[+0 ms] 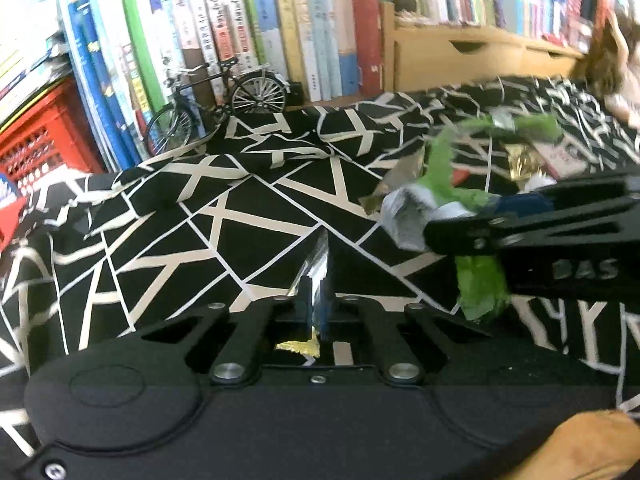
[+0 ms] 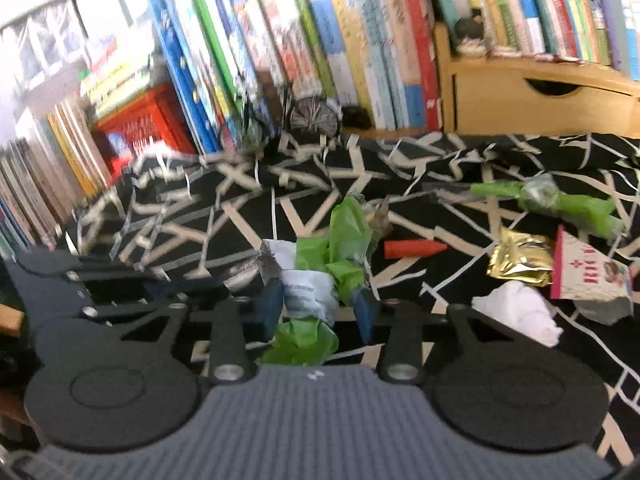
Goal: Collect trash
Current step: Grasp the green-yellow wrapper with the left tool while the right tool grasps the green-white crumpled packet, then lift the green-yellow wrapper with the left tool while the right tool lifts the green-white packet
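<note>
- Closest to the left wrist camera, the left tool point(image 1: 316, 300) was clenched on a thin silver foil wrapper point(image 1: 316, 258), pinching it upright between its black fingers, with a gold corner showing below them.
- Right tool point(image 2: 320, 304) was gripping a crumpled bundle of green plastic and white printed paper point(image 2: 316, 280), its blue pads point(image 2: 268, 304) pressing on both sides; in the left wrist view this tool point(image 1: 436, 224) reached in from the right edge.
- Both tools sat over a black cloth with white geometric lines point(image 1: 248, 224) that covered the counter, wrinkled toward its far edge.
- Loose trash lay to the right of the right tool: a small red cone-shaped piece point(image 2: 412, 248), a gold foil packet point(image 2: 518, 260), a white crumpled tissue point(image 2: 520, 316), a pink-and-white printed packet point(image 2: 588, 276) and a long green plastic wrapper point(image 2: 560, 204).
- Open cloth lay left of the left tool and ahead of it, free for moving.
- At the far edge stood a black miniature bicycle point(image 1: 216, 104), upright against a row of books point(image 1: 240, 24), with a red plastic crate point(image 1: 44, 128) to its left and a pale wooden drawer unit point(image 2: 540, 96) to the right.
</note>
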The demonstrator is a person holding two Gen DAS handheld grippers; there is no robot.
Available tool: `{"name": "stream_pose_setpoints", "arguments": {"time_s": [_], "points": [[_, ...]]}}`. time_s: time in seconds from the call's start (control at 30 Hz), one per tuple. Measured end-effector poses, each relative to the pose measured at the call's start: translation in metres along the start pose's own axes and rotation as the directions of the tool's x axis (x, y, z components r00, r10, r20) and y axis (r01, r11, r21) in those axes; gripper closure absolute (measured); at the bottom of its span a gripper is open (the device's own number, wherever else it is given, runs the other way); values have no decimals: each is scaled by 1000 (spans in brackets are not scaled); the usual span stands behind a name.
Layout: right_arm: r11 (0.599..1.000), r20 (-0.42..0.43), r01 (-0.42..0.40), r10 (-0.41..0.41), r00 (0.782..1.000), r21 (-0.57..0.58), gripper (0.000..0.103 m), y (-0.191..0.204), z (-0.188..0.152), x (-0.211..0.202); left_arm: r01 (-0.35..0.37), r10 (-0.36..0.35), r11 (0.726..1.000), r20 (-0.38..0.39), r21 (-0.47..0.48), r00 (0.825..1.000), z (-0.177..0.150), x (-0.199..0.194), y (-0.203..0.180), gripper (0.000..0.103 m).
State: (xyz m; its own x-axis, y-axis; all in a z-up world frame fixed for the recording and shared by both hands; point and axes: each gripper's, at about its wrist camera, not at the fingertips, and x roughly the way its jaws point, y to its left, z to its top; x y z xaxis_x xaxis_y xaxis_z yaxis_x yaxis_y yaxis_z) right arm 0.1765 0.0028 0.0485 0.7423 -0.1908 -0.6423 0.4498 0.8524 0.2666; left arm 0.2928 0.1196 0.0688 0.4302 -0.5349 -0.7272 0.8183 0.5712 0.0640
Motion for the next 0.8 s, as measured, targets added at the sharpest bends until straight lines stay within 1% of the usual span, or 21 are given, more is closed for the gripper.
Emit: {"name": "stream_pose_setpoints", "arguments": {"time_s": [0.1, 0.2, 0.23, 0.27, 0.3, 0.33, 0.37, 0.4, 0.43, 0.5, 0.57, 0.63, 0.7, 0.73, 0.77, 0.8], "points": [[1000, 38, 4, -4, 999, -9, 63, 4, 3, -18, -5, 5, 1000, 17, -4, 1000, 1, -10, 1, 100], [1000, 56, 7, -6, 998, -21, 63, 7, 5, -33, -1, 1, 1000, 35, -2, 999, 2, -24, 3, 100], [1000, 63, 7, -6, 998, -16, 63, 8, 6, -38, -2, 2, 1000, 39, 0, 999, 2, -28, 4, 98], [1000, 67, 5, -4, 998, -11, 63, 8, 5, -42, -12, 12, 1000, 35, 0, 999, 1, -31, 4, 93], [1000, 72, 5, -4, 997, -5, 63, 9, 5, -47, -17, 17, 1000, 30, -4, 999, -1, -32, 5, 89], [1000, 79, 4, -4, 997, 0, 63, 9, 3, -51, -30, 30, 1000, 32, -9, 999, -3, -33, 6, 77], [1000, 84, 3, -3, 996, 2, 63, 10, 1, -55, -47, 48, 999, 35, -9, 998, -7, -32, 7, 58], [1000, 87, 4, -5, 996, 1, 63, 11, -1, -59, -56, 56, 998, 38, -3, 998, -9, -30, 8, 52], [1000, 89, 9, -8, 996, -4, 63, 12, -5, -62, -58, 58, 998, 41, 4, 997, -12, -26, 8, 51], [1000, 87, 19, -18, 996, -17, 63, 12, -11, -69, -44, 44, 999, 16, 11, 999, -14, -15, 8, 51], [1000, 82, 23, -23, 996, -8, 63, 11, -16, -76, -48, 48, 998, -9, 32, 999, -17, -4, 5, 51], [1000, 73, 29, -30, 997, 8, 63, 7, -21, -81, -63, 62, 997, 24, 34, 998, -19, 0, 4, 52], [999, 64, 39, -40, 997, 16, 63, 4, -26, -85, -52, 52, 998, 18, -26, 998, -17, 3, 8, 63], [999, 61, 41, -43, 997, 19, 63, 2, -28, -86, -38, 39, 997, 11, -64, 999, -16, 4, 11, 71], [999, 60, 44, -45, 997, 24, 63, 1, -29, -88, -40, 41, 995, 3, -90, 999, -16, 3, 12, 72], [999, 58, 46, -48, 997, 27, 63, 1, -30, -89, -45, 45, 994, -3, -96, 999, -15, 3, 12, 72]]}}
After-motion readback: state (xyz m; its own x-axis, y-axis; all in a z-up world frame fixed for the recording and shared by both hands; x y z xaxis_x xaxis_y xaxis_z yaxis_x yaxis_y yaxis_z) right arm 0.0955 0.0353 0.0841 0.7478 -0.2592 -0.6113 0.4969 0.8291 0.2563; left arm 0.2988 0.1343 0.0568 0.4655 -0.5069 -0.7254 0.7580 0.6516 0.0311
